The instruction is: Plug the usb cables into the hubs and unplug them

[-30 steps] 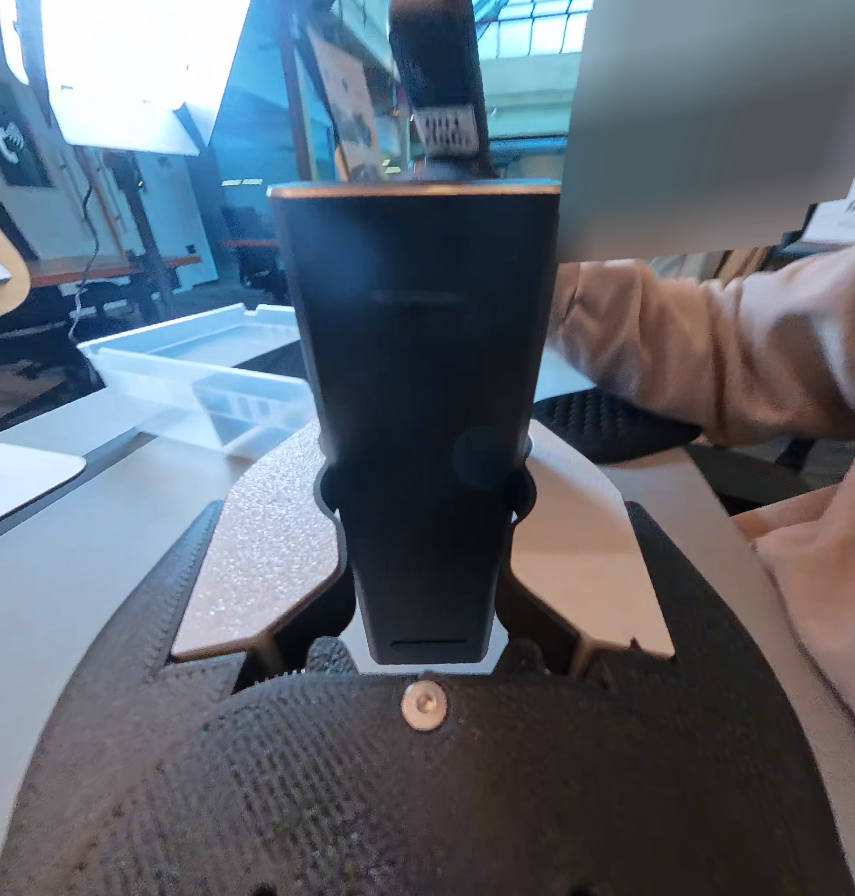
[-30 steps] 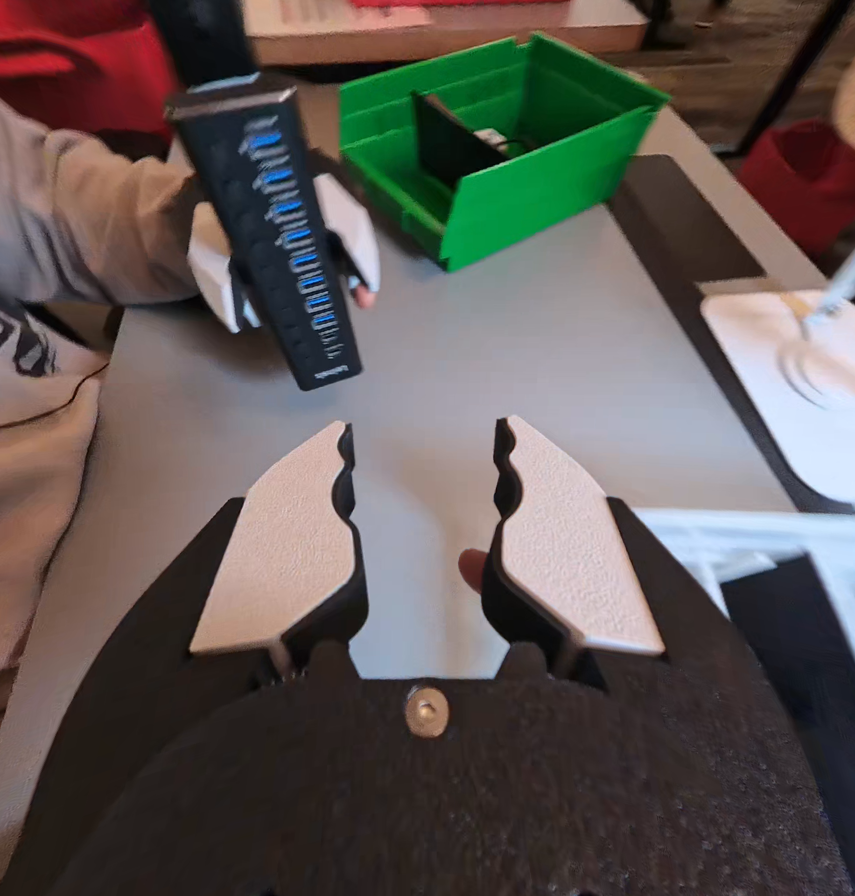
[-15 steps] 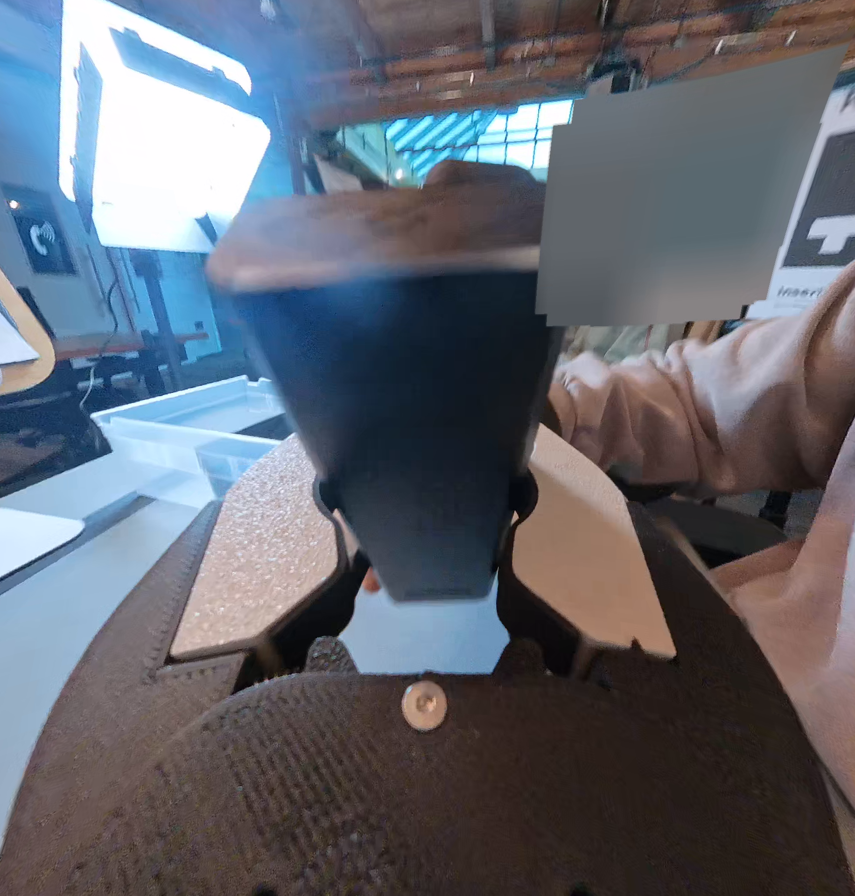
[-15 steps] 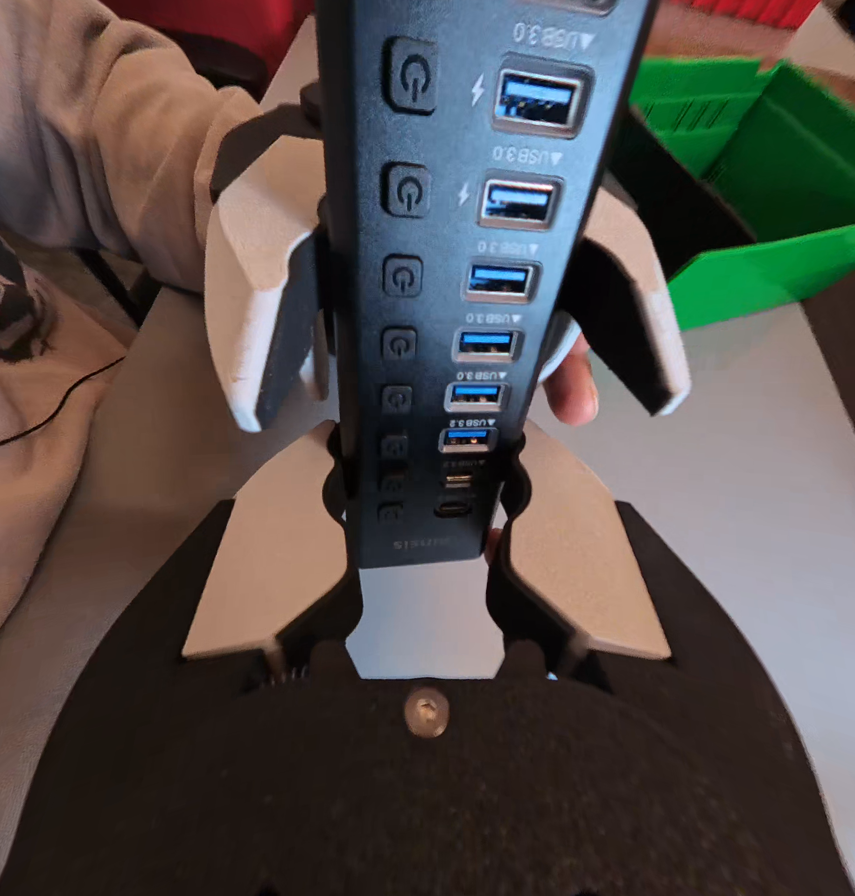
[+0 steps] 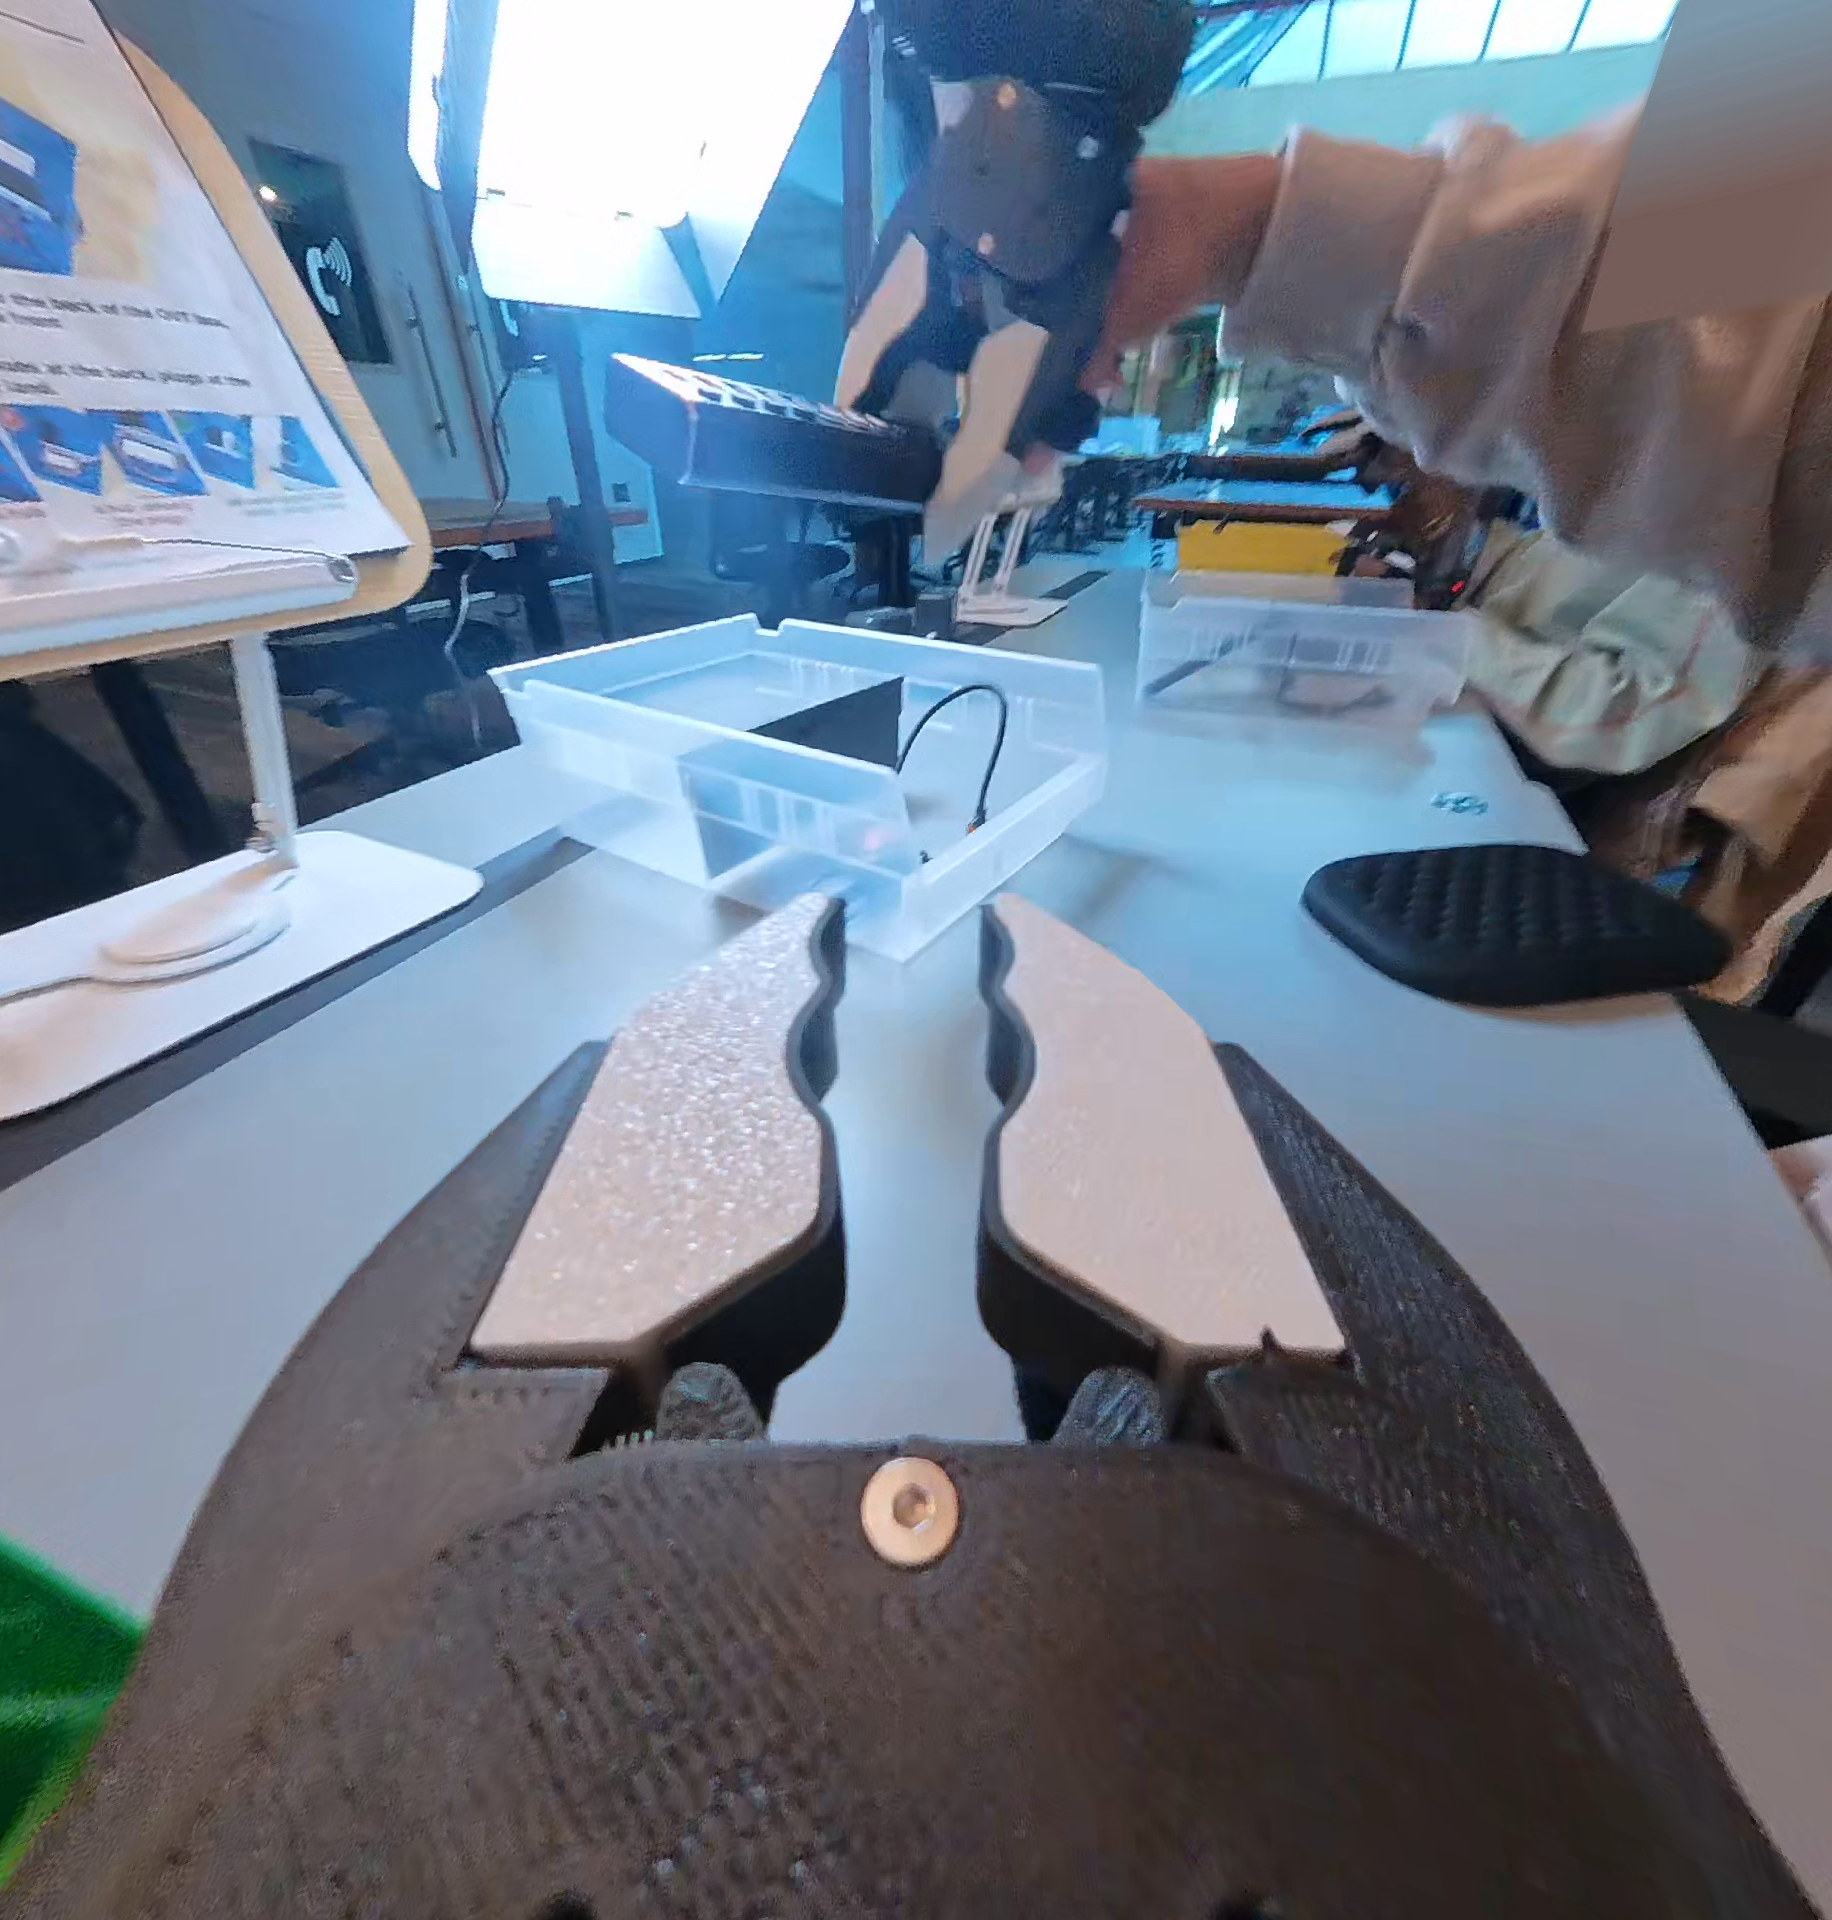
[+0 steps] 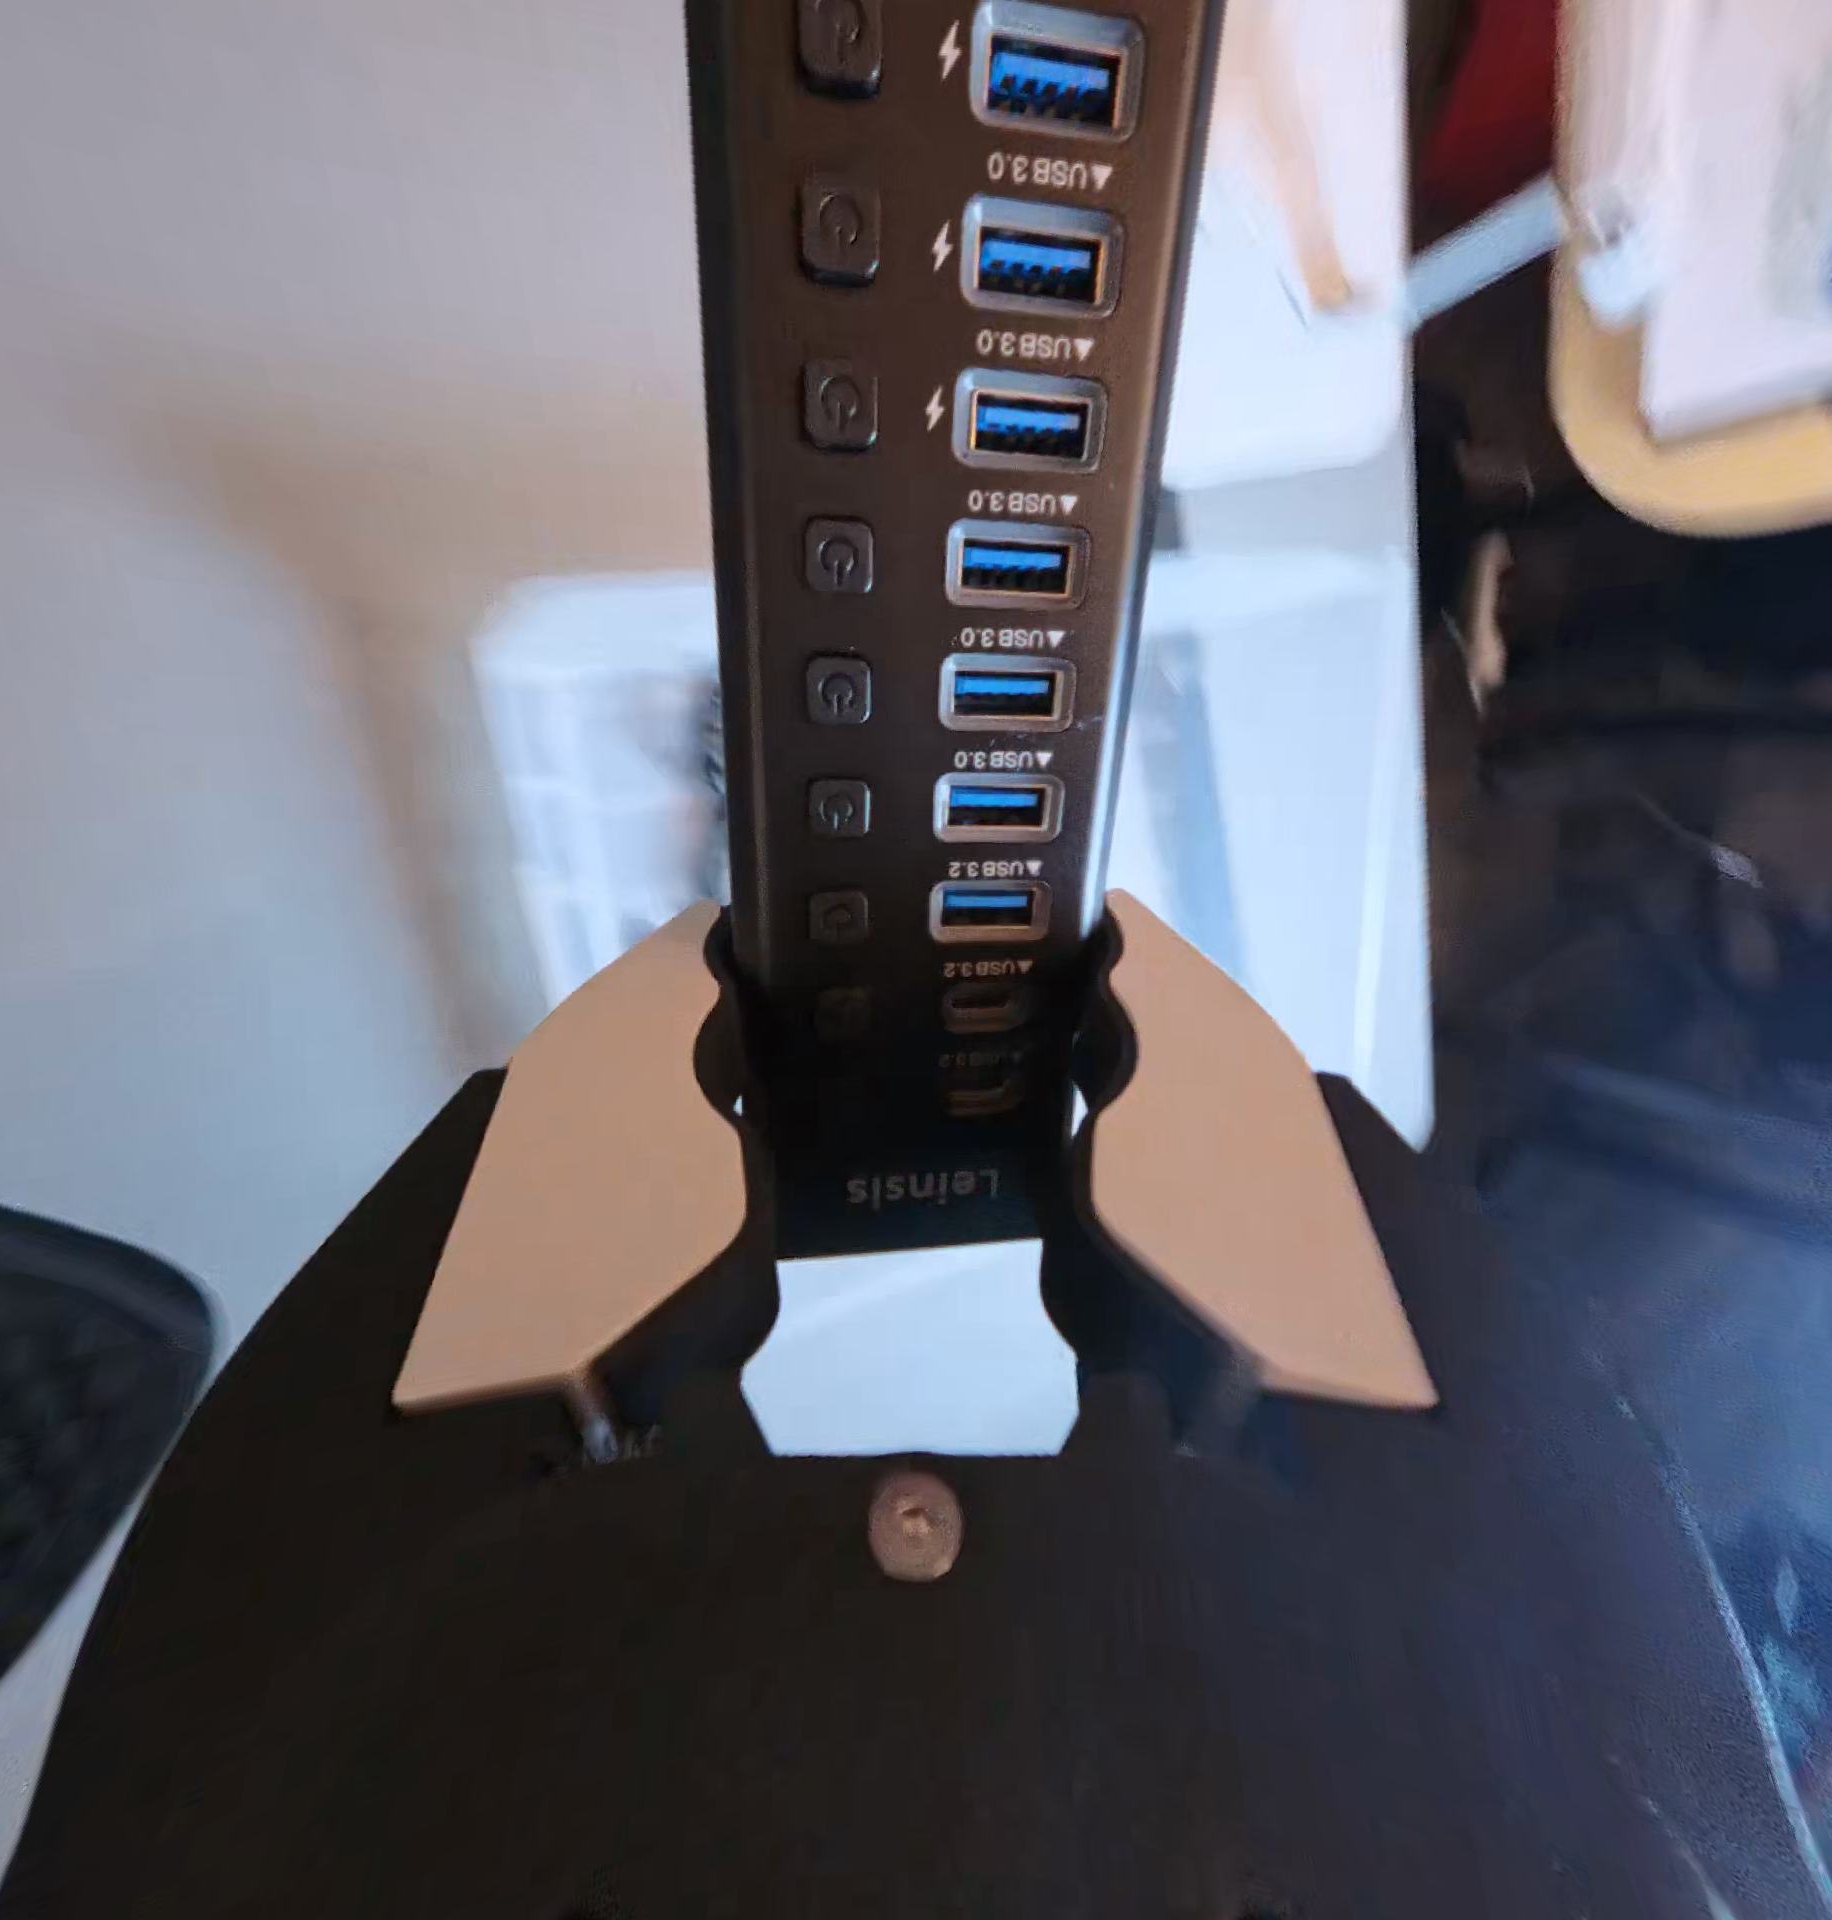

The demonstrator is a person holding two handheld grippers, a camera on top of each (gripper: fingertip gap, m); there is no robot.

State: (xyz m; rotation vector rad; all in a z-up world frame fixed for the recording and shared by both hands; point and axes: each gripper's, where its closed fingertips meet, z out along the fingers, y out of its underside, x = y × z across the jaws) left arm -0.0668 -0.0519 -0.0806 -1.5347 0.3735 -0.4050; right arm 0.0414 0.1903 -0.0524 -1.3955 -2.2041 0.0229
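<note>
In the left wrist view, a paper-bearing stand (image 5: 112,499) stood at the far left on its white base. Right of it a clear plastic tray (image 5: 1005,821) lay on the grey table (image 5: 216,1195), with a thin black usb cable (image 5: 953,727) arching inside it. The left gripper (image 5: 910,914) hovered low before the tray, its fingers parted by a narrow gap and holding nothing. Higher up, the right gripper (image 5: 985,343) carried the black hub (image 5: 777,436) in the air, lying nearly level. A black mesh pad (image 5: 1504,925) sat at the right.

Only the right wrist view showed the hub's (image 6: 953,582) face: a column of blue ports beside round buttons, its near end clamped between the right gripper's (image 6: 912,1029) fingers.
</note>
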